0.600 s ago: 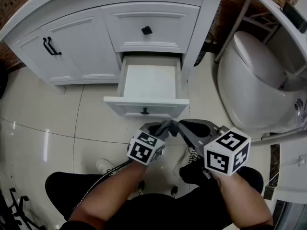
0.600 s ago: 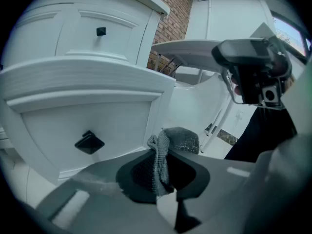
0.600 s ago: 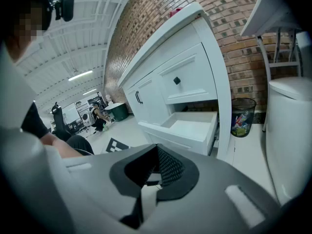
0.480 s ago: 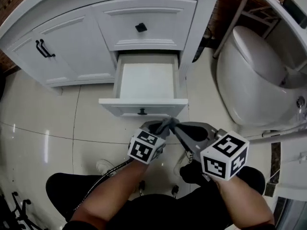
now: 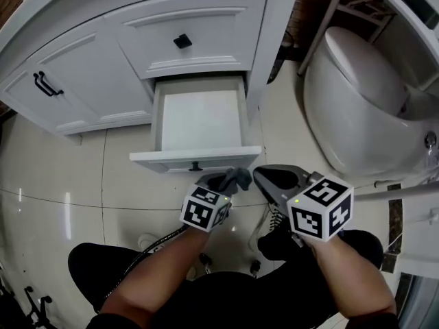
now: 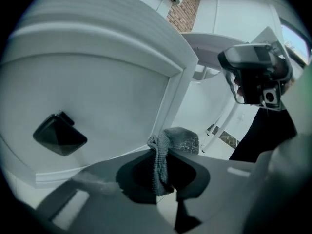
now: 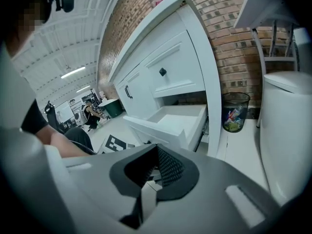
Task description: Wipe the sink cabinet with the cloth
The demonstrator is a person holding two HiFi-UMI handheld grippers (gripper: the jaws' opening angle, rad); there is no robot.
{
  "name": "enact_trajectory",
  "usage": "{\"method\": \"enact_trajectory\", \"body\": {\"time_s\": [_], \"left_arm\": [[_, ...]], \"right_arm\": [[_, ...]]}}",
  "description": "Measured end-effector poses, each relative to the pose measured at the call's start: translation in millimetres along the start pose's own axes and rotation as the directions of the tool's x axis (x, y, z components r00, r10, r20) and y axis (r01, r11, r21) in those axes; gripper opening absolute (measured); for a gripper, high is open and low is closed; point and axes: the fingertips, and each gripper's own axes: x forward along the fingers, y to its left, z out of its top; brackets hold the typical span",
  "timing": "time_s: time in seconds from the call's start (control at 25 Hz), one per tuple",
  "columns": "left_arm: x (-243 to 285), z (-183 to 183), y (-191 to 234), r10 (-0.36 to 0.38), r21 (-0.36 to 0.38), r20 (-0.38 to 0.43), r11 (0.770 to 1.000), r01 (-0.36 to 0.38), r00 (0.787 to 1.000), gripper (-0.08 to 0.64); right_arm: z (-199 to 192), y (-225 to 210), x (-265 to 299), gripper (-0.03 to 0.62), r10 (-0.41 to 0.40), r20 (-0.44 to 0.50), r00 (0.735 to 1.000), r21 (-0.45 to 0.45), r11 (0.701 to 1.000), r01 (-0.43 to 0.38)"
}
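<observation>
The white sink cabinet (image 5: 192, 19) stands ahead with its lower drawer (image 5: 200, 120) pulled out. In front of the drawer's front panel (image 5: 171, 160) my left gripper (image 5: 223, 181) is shut on a bunched grey cloth (image 5: 238, 177). The left gripper view shows the cloth (image 6: 181, 139) sticking out past my left gripper (image 6: 161, 156), close to the panel and its black knob (image 6: 59, 134). Just right of the cloth, apart from it, my right gripper (image 5: 260, 175) has its jaws together on nothing. In the right gripper view my right gripper (image 7: 157, 152) points at the open drawer (image 7: 171, 121).
A white toilet (image 5: 357, 101) stands right of the cabinet, and a small bin (image 7: 235, 111) with rubbish sits between them by the brick wall. A cabinet door with a black handle (image 5: 42, 83) is at the left. The tiled floor (image 5: 62, 184) lies below.
My right gripper's tip was at the cloth and now stands apart from it. The cloth stays bunched in the left gripper. Both grippers sit closer to the drawer front.
</observation>
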Motion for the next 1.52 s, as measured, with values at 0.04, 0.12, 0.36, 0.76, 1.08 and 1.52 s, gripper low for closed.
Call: {"method": "enact_trajectory", "body": {"time_s": [0.04, 0.12, 0.36, 0.76, 1.08, 1.52], "left_arm": [[-1.6, -0.3, 3.0, 0.008, -0.013, 0.001, 1.000, -0.008, 1.000, 0.040], [-6.4, -0.9, 9.9, 0.028, -0.025, 0.008, 0.999, -0.028, 1.000, 0.040], [-35.0, -16.7, 37.6, 0.099, -0.071, 0.011, 0.993, -0.098, 0.995, 0.038], [-100.1, -34.9, 103.9, 0.264, -0.140, 0.030, 0.956, -0.258, 0.964, 0.038], [-139.6, -53.2, 137.3, 0.363, -0.153, 0.007, 0.921, -0.358, 0.932, 0.038], [-104.3, 27.2, -11.6, 0.033, 0.066, 0.124, 0.997, -0.041, 0.992, 0.038]], "right_arm": [[-1.4, -0.1, 0.3, 0.005, 0.003, -0.003, 1.000, 0.005, 1.000, -0.003], [-5.6, 0.2, -0.5, 0.005, 0.006, -0.010, 1.000, 0.006, 1.000, -0.006], [-17.3, 1.5, -10.4, 0.004, 0.000, -0.011, 1.000, 0.032, 0.999, 0.001], [-16.7, 29.8, -1.9, 0.004, 0.010, -0.008, 1.000, -0.024, 1.000, -0.010], [-21.9, 27.7, 2.4, 0.005, -0.008, -0.024, 1.000, -0.014, 1.000, 0.008], [-24.9, 35.6, 0.1, 0.005, -0.012, -0.027, 1.000, -0.036, 0.999, 0.011]]}}
